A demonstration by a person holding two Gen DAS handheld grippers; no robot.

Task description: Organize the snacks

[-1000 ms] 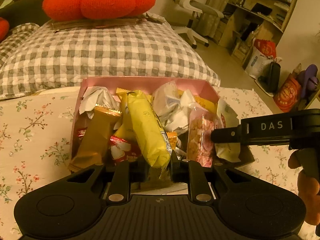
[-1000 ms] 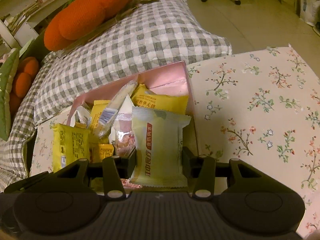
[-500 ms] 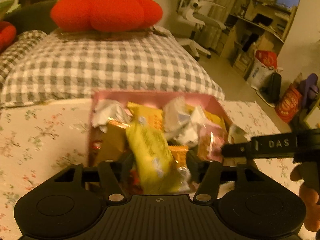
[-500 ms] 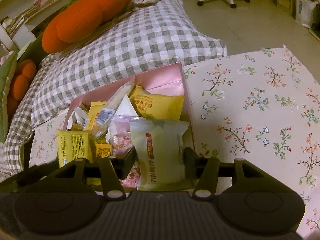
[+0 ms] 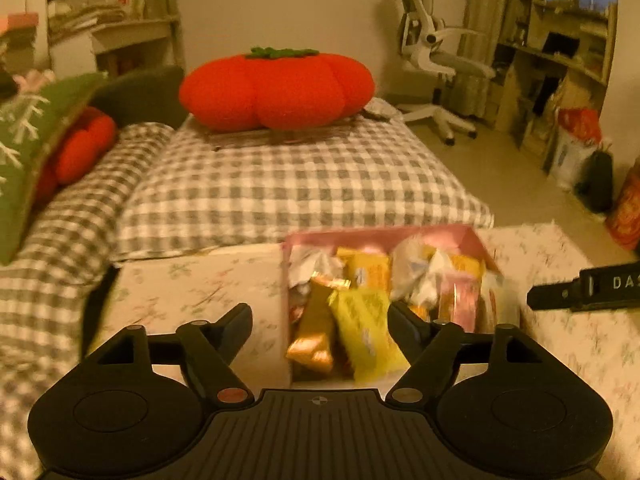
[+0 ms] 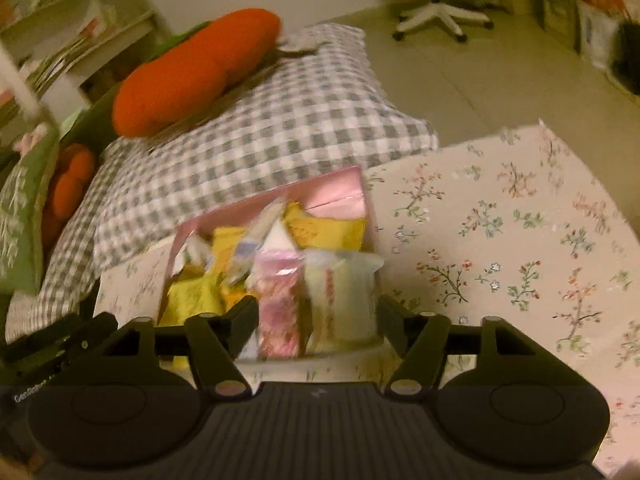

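Note:
A pink box (image 5: 384, 236) full of snack packets stands on a floral tablecloth (image 5: 192, 288). A yellow packet (image 5: 362, 324) leans in its front left part. My left gripper (image 5: 320, 322) is open and empty, held back from the box's near left corner. In the right wrist view the pink box (image 6: 336, 192) holds a pale green packet (image 6: 340, 300) at its near right, beside a pink packet (image 6: 278, 300). My right gripper (image 6: 316, 320) is open and empty just in front of them. The right gripper's finger (image 5: 580, 292) shows in the left wrist view.
A grey checked cushion (image 5: 288, 184) with an orange pumpkin pillow (image 5: 276, 88) lies behind the box. A white office chair (image 5: 436, 56) and shelves stand at the far right. The floral cloth (image 6: 520, 232) spreads to the right of the box.
Both grippers opened. The left let go of the yellow packet and the right let go of the pale green packet; both packets now rest in the box. Both grippers drew back.

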